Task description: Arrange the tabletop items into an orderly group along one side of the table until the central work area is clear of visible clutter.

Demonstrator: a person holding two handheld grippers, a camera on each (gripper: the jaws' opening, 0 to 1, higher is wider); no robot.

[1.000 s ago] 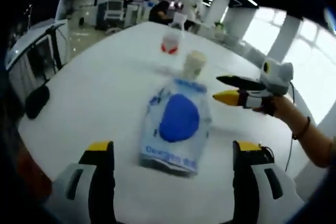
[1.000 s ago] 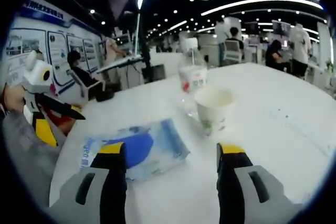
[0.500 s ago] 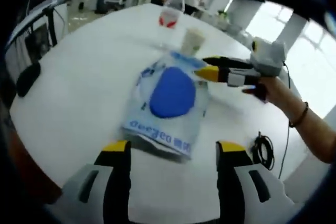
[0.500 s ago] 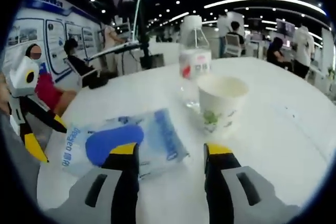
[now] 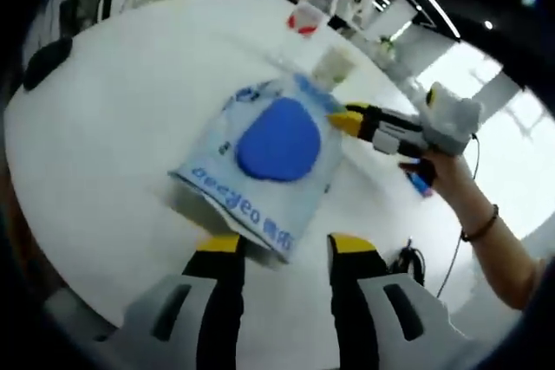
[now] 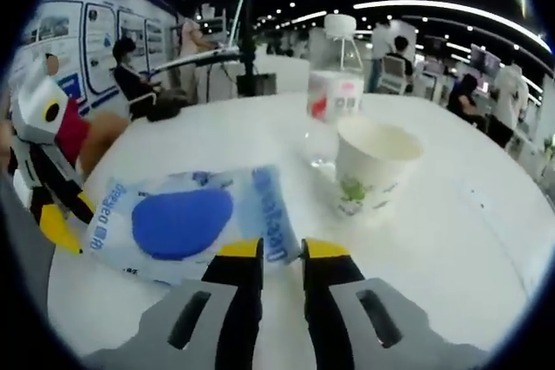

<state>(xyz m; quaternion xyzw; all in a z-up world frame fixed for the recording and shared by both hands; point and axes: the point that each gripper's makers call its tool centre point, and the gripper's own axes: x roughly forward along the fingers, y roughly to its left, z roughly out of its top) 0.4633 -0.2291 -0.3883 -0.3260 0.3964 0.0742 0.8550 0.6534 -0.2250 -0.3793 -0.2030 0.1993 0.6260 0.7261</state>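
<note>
In the left gripper view my left gripper rises from the bottom centre, its yellow-tipped jaws partly parted with a gap between them, right at the near edge of the blue-and-white wipes pack; I cannot tell whether they touch it. The pack lies flat on the white table in the middle of the frame, its printed edge toward me. Above it, toward the upper centre, stand the paper cup and the water bottle. My right gripper comes in from the right, held in a hand, its tips at the pack's far corner. In the right gripper view my right gripper sits at the bottom centre with its jaws nearly closed, only a thin slit between them, at the pack's end edge; whether they pinch it I cannot tell. The cup stands right of centre, the bottle just behind it, and the left gripper is at the left edge.
</note>
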